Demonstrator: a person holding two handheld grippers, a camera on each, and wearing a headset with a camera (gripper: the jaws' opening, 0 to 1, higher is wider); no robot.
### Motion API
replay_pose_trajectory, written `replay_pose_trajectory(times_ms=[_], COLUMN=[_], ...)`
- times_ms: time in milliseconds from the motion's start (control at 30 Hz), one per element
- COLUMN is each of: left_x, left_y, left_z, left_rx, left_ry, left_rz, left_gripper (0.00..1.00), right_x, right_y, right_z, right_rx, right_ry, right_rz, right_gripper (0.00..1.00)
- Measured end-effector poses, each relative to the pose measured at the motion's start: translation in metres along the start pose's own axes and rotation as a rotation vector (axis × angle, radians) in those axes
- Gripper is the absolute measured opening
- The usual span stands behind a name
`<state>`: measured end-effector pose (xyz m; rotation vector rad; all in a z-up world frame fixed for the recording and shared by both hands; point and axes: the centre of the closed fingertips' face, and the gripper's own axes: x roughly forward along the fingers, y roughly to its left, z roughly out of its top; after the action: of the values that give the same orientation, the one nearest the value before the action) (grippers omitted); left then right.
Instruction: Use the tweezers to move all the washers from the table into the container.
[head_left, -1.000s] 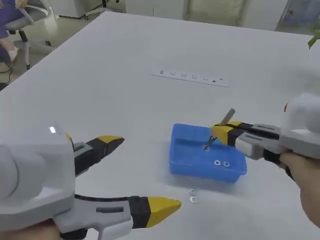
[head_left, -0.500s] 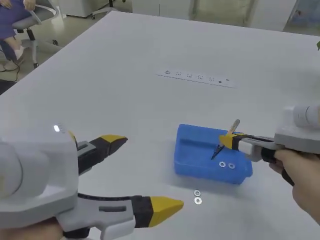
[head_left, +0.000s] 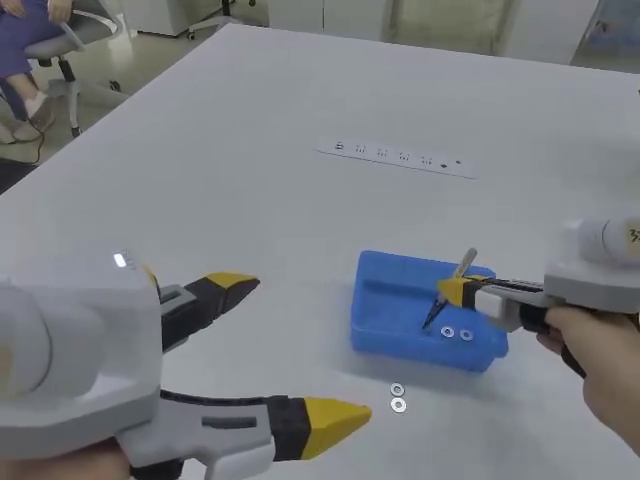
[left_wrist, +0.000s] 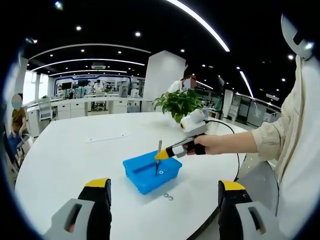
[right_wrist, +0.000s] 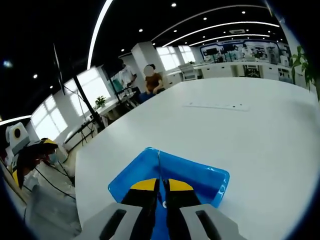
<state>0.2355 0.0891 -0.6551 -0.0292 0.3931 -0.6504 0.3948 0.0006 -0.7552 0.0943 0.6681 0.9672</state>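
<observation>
A blue container sits on the white table with two washers lying in it. Two more washers lie on the table just in front of it. My right gripper is shut on the tweezers, whose tips point down inside the container near the washers there. I cannot tell whether the tips hold anything. In the right gripper view the tweezers run forward from the right gripper over the container. My left gripper hangs open and holds nothing, left of the container.
A flat white strip lies on the table beyond the container. An office chair stands off the table's far left corner. A potted plant is behind the right hand. People stand in the room beyond.
The right gripper has lowered the tweezers' tips deeper into the container, toward the two washers in it. The left gripper has stayed open in place. The head camera has shifted slightly.
</observation>
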Motion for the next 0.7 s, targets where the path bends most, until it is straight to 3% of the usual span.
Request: replay_pose_trajectory(times_ms=[133, 300, 533, 700], left_x=[-0.001, -0.002, -0.001, 0.001], left_y=[0.001, 0.002, 0.003, 0.001], left_z=[0.000, -0.002, -0.002, -0.002], left_rx=[0.001, -0.004, -0.006, -0.005], left_ry=[0.001, 0.002, -0.001, 0.001], left_rz=[0.001, 0.007, 0.008, 0.000], left_gripper=[0.90, 0.90, 0.90, 0.90], right_x=[0.000, -0.004, -0.019, -0.033], right_y=[-0.001, 0.002, 0.020, 0.043], right_z=[-0.004, 0.000, 0.016, 0.020], right_rx=[-0.014, -0.010, 0.010, 0.039], right_ry=[0.018, -0.003, -0.099, -0.162], right_rz=[-0.001, 0.005, 0.050, 0.107], right_gripper=[0.02, 0.03, 0.03, 0.02])
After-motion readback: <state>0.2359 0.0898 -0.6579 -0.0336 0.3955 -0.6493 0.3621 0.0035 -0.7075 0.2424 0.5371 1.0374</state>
